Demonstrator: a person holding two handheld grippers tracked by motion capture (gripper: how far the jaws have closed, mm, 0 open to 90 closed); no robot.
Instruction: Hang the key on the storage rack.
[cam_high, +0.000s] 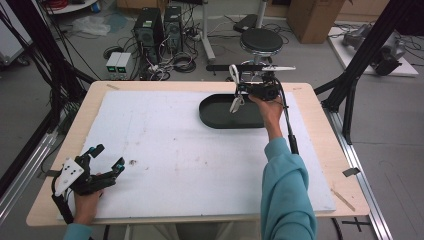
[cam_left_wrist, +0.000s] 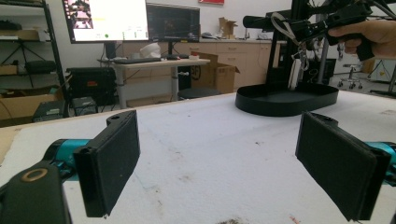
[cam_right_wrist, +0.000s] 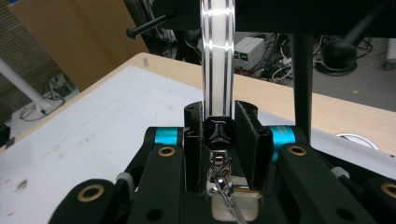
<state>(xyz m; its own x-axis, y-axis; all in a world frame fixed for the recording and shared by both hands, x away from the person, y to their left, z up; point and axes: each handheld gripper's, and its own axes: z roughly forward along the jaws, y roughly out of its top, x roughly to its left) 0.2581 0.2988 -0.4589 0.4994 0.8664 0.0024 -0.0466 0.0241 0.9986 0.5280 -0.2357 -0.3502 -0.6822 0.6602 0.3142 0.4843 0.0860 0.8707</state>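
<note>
A white strap (cam_right_wrist: 217, 56) with a black clasp (cam_right_wrist: 218, 133) and a metal clip runs up over a black horizontal bar (cam_high: 227, 67) of a stand at the table's far side. My right gripper (cam_right_wrist: 219, 135) is shut on the strap at the clasp, held above the black oval tray (cam_high: 215, 117). In the high view the right gripper (cam_high: 245, 89) shows with the strap's loop (cam_high: 233, 74) beside it and a white end hanging down toward the tray. My left gripper (cam_high: 109, 156) rests at the near left of the table, open, with nothing between its pads (cam_left_wrist: 112, 158).
A white foam sheet (cam_high: 175, 150) covers the wooden table (cam_high: 320, 130). The tray (cam_left_wrist: 285, 100) lies at the far right of it. Black frame posts (cam_high: 350, 85) stand off the right and left edges. A stool (cam_high: 261, 40), computers and cables are on the floor behind.
</note>
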